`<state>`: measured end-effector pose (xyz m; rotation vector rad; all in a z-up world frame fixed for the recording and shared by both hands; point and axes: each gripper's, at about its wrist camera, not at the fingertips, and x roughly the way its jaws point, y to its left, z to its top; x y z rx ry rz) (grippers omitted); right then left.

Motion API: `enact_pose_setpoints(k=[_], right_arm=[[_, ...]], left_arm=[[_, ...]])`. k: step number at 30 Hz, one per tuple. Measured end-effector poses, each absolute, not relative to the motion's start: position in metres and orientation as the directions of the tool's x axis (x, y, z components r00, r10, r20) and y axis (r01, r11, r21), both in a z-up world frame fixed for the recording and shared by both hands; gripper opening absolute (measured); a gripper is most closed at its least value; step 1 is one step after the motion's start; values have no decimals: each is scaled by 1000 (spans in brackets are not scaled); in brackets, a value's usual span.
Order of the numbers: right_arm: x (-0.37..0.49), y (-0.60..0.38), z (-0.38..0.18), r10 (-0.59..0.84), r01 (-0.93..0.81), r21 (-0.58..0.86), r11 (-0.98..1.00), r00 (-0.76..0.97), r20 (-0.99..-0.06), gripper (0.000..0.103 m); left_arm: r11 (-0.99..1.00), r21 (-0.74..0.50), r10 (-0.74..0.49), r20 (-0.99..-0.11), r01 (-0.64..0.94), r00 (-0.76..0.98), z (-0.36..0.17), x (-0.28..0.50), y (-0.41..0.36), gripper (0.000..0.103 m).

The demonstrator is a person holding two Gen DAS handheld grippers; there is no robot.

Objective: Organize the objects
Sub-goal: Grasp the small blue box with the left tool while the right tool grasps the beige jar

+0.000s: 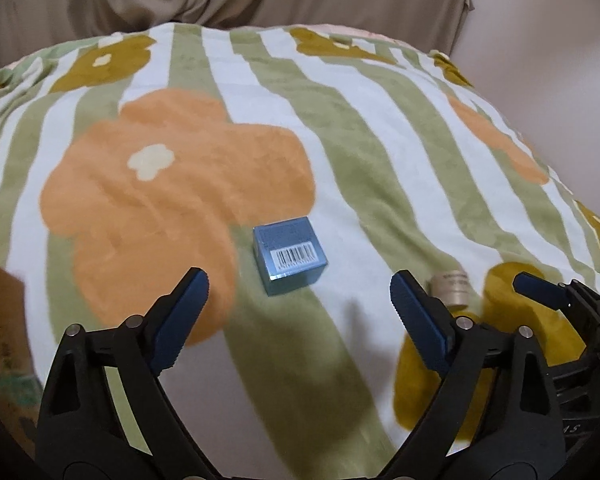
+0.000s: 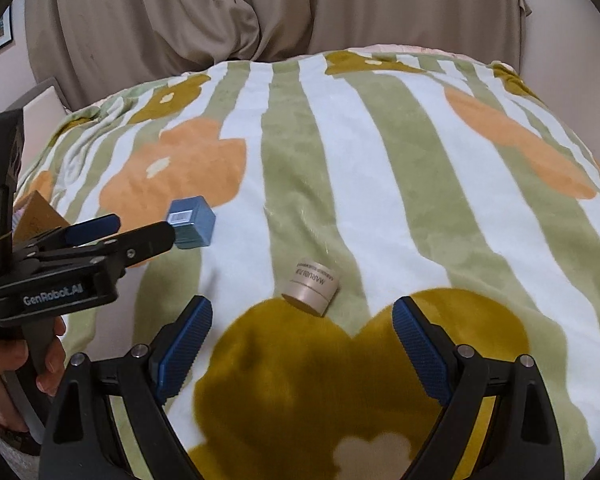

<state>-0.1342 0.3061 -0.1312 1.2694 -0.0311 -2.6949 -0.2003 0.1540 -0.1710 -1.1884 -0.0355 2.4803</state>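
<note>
A small blue box (image 1: 290, 254) with a barcode label lies on the flowered blanket (image 1: 360, 160). My left gripper (image 1: 300, 300) hangs open just short of it, with nothing between the pads. A beige jar (image 2: 312, 286) lies tilted on the blanket, a little ahead of my open right gripper (image 2: 302, 312), also with nothing between its pads. In the right wrist view the blue box (image 2: 192, 222) sits at the tips of the left gripper (image 2: 145, 226). In the left wrist view the jar (image 1: 450, 288) shows to the right, beyond one of my left gripper's fingers.
A brown cardboard box (image 1: 0, 320) stands at the blanket's left edge and also shows as a cardboard box (image 2: 40, 212) behind the left gripper. Beige curtains (image 2: 220, 12) hang behind the bed. A hand (image 2: 4, 364) grips the left tool's handle.
</note>
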Motion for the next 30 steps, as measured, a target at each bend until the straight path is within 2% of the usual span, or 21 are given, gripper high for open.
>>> enact_pose_setpoints(k=[3,4,5,10,14,18,23,26,27,30], right_arm=[[-146,304,-141,-118,111,64,-992,-605,-788,77],[-148,304,-143,-118,108,66,-992,-599,-792,72],[-151,304,-146,-119,103,72,-992,-594,-796,71],[-160,305,-156,-109,79,77,-994,-579,-808,67],[-165,304,-160,-88,70,58,-996,-578,-811,65],[-169,304,-164,-87,66,60,-996,-573,-815,59],[-172,304,-167,-73,62,46,-997,-573,-816,52],[-173,303,-170,-70,69,38,-997,-568,-820,44],[-174,303,-170,-73,75,38,-996,-566,-821,38],[-173,302,-171,-68,78,29,-997,-567,-821,38]], left_arm=[[-928,-189,346,-757,-321,-555,-180,-212,157,89],[-928,-192,347,-758,-320,-552,-182,-215,157,85],[-928,-191,346,-760,-319,-550,-185,-219,158,82],[-930,-188,340,-768,-316,-543,-194,-228,162,79],[-935,-167,322,-768,-313,-553,-197,-231,166,70],[-938,-166,315,-771,-303,-554,-200,-234,165,66],[-937,-171,321,-772,-306,-549,-204,-235,164,44],[-936,-160,318,-769,-314,-555,-203,-234,166,43],[-936,-157,317,-768,-315,-556,-203,-233,166,43],[-935,-165,321,-767,-312,-555,-203,-234,166,42]])
